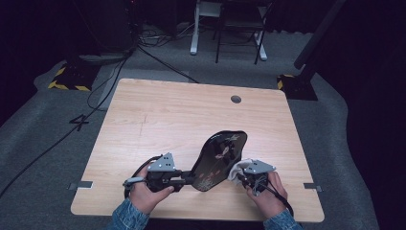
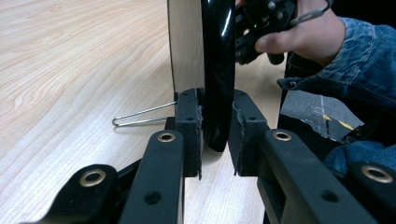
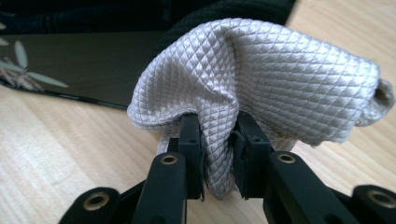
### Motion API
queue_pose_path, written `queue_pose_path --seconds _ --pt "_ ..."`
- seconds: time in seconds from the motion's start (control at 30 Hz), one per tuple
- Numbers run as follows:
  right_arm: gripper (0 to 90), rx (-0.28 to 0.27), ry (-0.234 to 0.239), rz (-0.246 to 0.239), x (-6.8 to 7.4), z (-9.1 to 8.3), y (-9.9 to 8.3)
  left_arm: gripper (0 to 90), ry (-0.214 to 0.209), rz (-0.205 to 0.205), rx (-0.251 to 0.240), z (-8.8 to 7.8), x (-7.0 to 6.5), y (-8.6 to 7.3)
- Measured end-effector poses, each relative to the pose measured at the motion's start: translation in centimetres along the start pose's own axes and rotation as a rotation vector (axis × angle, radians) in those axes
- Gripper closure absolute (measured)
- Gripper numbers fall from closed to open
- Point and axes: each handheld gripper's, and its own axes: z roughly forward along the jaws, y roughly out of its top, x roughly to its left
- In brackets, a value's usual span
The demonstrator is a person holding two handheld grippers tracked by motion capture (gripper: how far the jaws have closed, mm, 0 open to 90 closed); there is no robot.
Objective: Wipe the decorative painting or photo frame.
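Holding the black lacquered tray (image 1: pixel 218 160) by its near left edge, my left gripper (image 1: pixel 184 180) is clamped tight on the rim, tilting it up off the worktop (image 1: pixel 158 115). I judge the tray stiff, light and glossy, so slippery between the pads; a grip deep on the rim should stop it twisting. My right gripper (image 1: pixel 242 176) pinches a bunched grey cloth (image 3: pixel 261 79) just beside the tray's right edge. The cloth is soft and limp; a fold taken mid-bunch looks secure.
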Motion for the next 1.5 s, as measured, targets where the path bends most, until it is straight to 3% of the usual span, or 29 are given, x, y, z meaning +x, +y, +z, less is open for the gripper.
queue_pose_path --seconds 0.37,0.43,0.5,0.67,1.27,1.5 --pt "75.5 -0.109 0.018 0.04 -0.8 -4.1 1.4 75.1 0.011 -0.008 -0.011 -0.2 0.1 -0.1" --pt "75.5 -0.145 0.032 0.039 -0.6 -5.3 2.1 69.8 0.021 -0.004 -0.02 -0.3 0.1 -0.1" --pt "75.5 -0.182 0.039 0.032 -0.4 -6.5 2.8 69.9 0.026 -0.003 -0.022 -0.3 0.1 -0.1" --pt "75.5 -0.25 0.06 -0.001 0.0 -8.7 4.8 77.4 0.022 0.004 -0.011 -0.2 0.0 -0.1" --pt "75.5 -0.359 0.11 -0.015 -0.2 -11.8 9.1 78.1 0.032 0.004 -0.008 -0.2 -0.1 -0.1" --pt "75.5 -0.401 0.123 -0.007 -0.2 -12.2 10.1 78.1 0.029 0.001 -0.007 -0.2 0.0 -0.1"
